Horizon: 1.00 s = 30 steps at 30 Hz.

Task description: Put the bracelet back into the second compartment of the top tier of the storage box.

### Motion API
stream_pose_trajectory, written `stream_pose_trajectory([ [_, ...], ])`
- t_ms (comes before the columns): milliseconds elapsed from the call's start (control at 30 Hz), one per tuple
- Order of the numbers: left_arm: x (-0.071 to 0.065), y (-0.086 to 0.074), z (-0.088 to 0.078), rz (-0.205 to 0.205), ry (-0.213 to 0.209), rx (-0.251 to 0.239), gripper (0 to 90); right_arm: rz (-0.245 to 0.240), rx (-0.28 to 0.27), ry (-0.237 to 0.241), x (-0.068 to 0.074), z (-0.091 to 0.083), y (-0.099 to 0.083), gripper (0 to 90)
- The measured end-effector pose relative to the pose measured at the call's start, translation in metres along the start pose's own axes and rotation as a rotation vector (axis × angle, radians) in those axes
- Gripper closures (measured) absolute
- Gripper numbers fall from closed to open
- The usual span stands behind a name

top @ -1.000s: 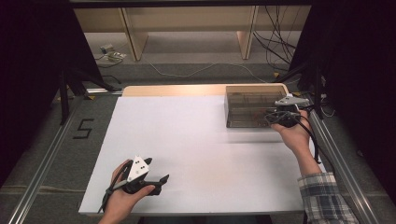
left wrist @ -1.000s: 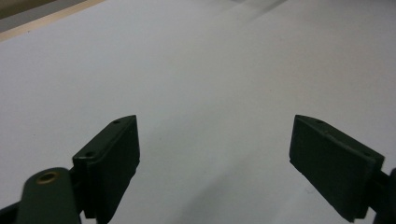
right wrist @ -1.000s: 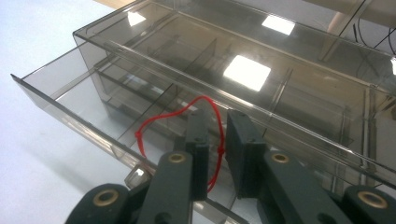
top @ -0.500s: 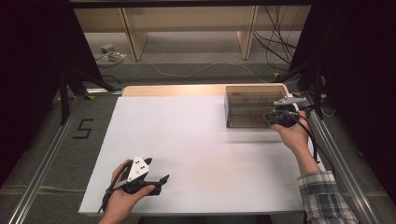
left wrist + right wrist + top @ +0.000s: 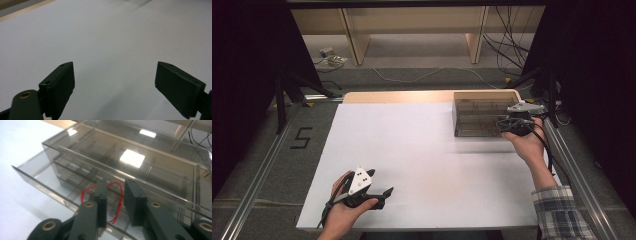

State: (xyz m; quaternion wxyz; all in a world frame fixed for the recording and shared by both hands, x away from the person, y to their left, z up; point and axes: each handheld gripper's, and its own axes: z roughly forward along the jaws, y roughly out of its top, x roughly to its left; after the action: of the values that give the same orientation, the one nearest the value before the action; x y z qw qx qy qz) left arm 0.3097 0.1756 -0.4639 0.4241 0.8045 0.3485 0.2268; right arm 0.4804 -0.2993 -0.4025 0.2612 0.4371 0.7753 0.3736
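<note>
I had the right gripper (image 5: 113, 195) part-open, w/ nothing clamped, over the red string loop (image 5: 117, 195) in the smoky box's (image 5: 482, 117) pulled-out drawer (image 5: 50, 187), centre frame; best to drop lower, then pinch slowly; left gripper (image 5: 115, 82) sat wide open, lower frame.

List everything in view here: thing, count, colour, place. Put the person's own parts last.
Table sheet: one, white, covering the tabletop.
Tabletop edge: one, light wood, showing along the far side.
Drawer box: one, smoky clear plastic with dividers, far right of the sheet, a lower drawer pulled partly out.
Red loop: one, thin red cord or band, inside the open drawer, between the right gripper's jaws.
Shelf legs: two, light wood, on the floor beyond the table.
Cables: several, dark, on the floor at far right.
Floor mark: one, black "5", left of the table.
Left gripper: black, jaws wide apart, near edge.
Right gripper: black, at the drawer.
Sleeve: plaid, right forearm.
</note>
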Motion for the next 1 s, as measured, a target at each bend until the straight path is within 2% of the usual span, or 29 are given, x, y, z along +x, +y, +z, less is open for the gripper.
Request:
stream_pose_trajectory([
  [300,0.000,0.000,0.000,0.001,0.000,0.002,16.1,0.037,-0.016,0.038,0.006,-0.015,-0.001,56.1],
  [400,0.000,0.000,0.000,0.000,0.000,0.001,16.1,0.030,-0.015,0.053,0.010,-0.020,-0.002,52.4],
  [467,0.000,-0.001,0.001,-0.002,-0.001,0.003,16.1,0.031,-0.022,0.068,0.013,-0.025,-0.003,46.4],
  [567,-0.001,-0.001,0.001,-0.003,-0.003,0.004,16.1,0.030,-0.044,0.075,0.015,-0.028,-0.006,43.4],
  [667,-0.001,-0.001,0.001,-0.002,-0.003,0.004,16.1,0.041,-0.026,0.080,0.018,-0.031,-0.010,39.0],
  [733,-0.001,-0.001,0.001,-0.004,-0.004,0.005,16.1,0.039,-0.041,0.085,0.021,-0.034,-0.014,37.1],
  [1000,-0.001,-0.001,0.002,-0.007,-0.004,0.005,16.1,0.025,-0.046,0.103,0.027,-0.042,-0.020,32.9],
])
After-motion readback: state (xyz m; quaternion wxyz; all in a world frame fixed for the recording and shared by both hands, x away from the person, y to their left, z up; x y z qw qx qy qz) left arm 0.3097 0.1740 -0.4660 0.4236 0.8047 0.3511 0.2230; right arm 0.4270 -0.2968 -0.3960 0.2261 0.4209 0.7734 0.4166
